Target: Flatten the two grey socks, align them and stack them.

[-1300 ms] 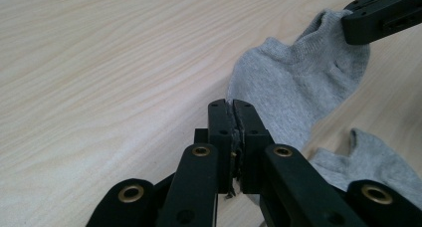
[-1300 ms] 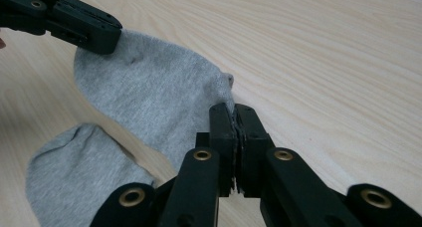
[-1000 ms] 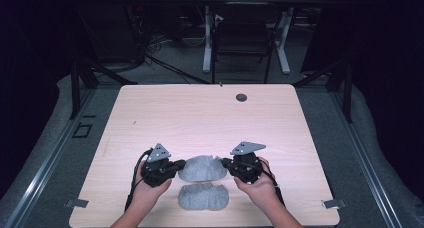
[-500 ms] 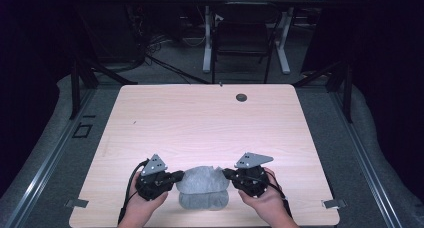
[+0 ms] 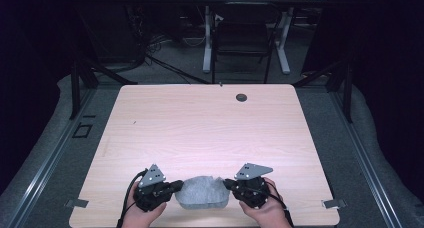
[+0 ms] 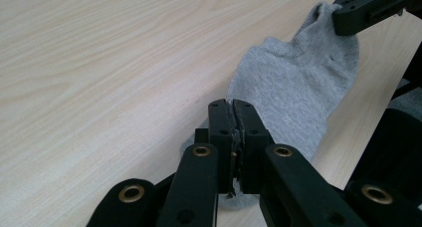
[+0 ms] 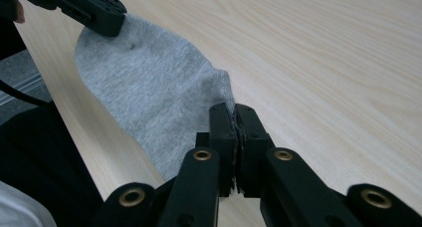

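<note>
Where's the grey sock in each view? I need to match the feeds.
High view: sock at the table's near edge, between left gripper and right gripper.
Left gripper view: sock centre-right, running from the jaws to the upper right.
Right gripper view: sock left of centre, above the jaws.
Shared landmark: the pale wood table.

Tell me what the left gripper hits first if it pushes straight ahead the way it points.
Probably the right gripper. The left gripper is shut on one end of the grey sock, which stretches ahead to the right gripper's jaws clamping the far end; depth is unclear.
</note>
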`<state>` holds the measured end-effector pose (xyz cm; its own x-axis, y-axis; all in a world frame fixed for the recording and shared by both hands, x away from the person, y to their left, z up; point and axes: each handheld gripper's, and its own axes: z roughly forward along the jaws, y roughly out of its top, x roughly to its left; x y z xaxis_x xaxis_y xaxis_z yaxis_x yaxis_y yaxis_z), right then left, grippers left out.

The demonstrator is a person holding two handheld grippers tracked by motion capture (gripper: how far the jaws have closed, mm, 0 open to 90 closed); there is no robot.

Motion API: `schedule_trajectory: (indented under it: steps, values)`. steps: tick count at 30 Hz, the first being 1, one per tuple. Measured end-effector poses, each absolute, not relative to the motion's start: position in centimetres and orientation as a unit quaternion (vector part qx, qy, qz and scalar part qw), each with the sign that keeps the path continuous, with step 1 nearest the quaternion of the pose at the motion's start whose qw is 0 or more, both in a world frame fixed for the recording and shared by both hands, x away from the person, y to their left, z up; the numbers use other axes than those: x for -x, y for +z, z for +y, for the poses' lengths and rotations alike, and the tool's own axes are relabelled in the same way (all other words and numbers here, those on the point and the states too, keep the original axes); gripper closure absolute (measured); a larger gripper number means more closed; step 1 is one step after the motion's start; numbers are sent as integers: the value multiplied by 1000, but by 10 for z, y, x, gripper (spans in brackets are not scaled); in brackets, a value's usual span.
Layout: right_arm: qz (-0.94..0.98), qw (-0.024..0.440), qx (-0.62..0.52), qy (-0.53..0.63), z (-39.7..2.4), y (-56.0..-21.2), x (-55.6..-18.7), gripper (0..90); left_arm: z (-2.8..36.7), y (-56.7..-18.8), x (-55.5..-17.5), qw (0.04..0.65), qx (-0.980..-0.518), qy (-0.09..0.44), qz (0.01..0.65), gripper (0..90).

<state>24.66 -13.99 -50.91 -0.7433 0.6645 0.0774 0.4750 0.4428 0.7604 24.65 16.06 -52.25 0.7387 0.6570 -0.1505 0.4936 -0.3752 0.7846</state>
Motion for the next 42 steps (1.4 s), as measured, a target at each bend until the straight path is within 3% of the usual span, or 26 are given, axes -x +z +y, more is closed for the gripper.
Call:
schedule_trajectory:
  steps: [36, 42]
  values:
    - [854, 101, -359, 364, -139, -551, -256, 872, 147, -566, -257, 376, -852, 93, 352, 875]
    - [860, 94, -360, 350, -140, -557, -259, 848, 147, -571, -261, 375, -851, 93, 356, 840]
